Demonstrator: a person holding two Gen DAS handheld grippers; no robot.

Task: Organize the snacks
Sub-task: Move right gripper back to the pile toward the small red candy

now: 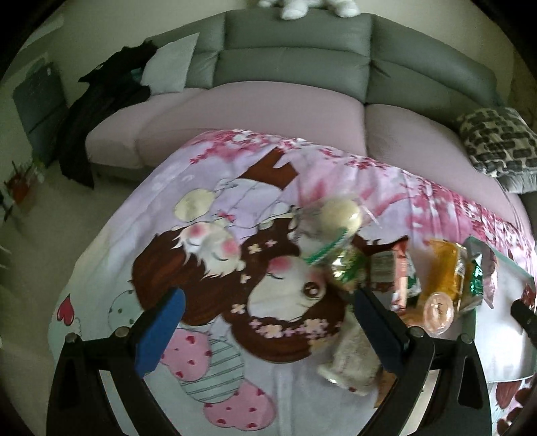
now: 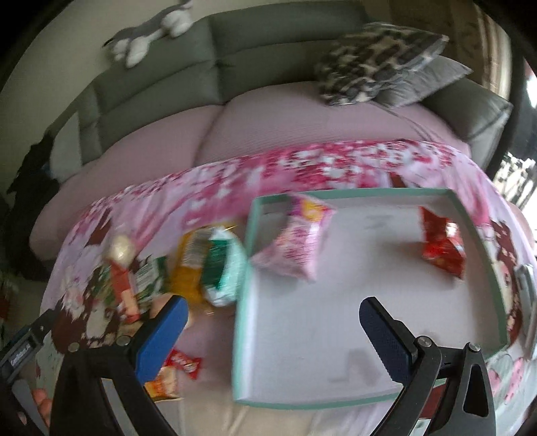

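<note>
My left gripper (image 1: 268, 312) hangs open over the cartoon-print cloth (image 1: 188, 214), nothing between its blue pads. The snack pile lies to its right: a bagged round bun (image 1: 339, 214), a green packet (image 1: 347, 270), a red packet (image 1: 402, 278), a yellow packet (image 1: 446, 271) and a clear cup (image 1: 438, 312). My right gripper (image 2: 275, 330) is open above the white tray (image 2: 319, 335) with the teal rim, holding nothing. A pink packet (image 2: 295, 244) leans over the tray's left rim, and a red packet (image 2: 443, 244) lies inside at the right. The yellow packet (image 2: 189, 265) and a green-white packet (image 2: 225, 268) lie just left of the tray.
A grey sofa (image 1: 295, 63) with pink seat covers runs behind the table. It carries a patterned cushion (image 2: 376, 60), black clothing (image 1: 100, 110) and a plush toy (image 2: 151, 30). Small red (image 2: 184, 362) and orange (image 2: 164, 385) packets lie near the table's front edge.
</note>
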